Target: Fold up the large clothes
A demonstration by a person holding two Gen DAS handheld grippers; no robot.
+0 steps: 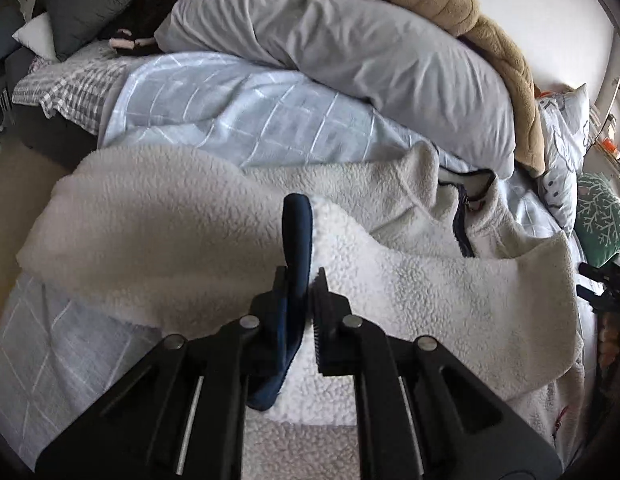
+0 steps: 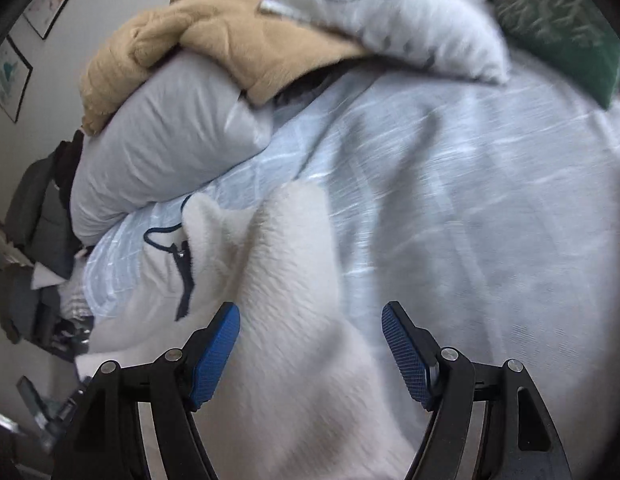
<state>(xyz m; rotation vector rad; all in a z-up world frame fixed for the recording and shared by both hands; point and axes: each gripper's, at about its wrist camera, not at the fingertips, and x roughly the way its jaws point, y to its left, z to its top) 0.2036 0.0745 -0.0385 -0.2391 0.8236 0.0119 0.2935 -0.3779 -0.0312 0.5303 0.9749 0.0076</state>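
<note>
The left gripper (image 1: 306,280) is clamped on a navy cuff (image 1: 297,232) of the white fleece jacket (image 1: 429,280), lifting that sleeve above the bed. The right gripper (image 2: 310,344) hangs with its blue pads (image 2: 214,356) spread wide apart, nothing between them, just over the fleece. The jacket sprawls across the pale blue checked bedspread (image 1: 238,120), its navy zipper (image 1: 463,224) and collar toward the far side. Beyond lies a grey pillow (image 1: 349,48) topped by a tan blanket (image 1: 449,4), with a green cushion (image 1: 601,216) near the bed's edge.
</note>
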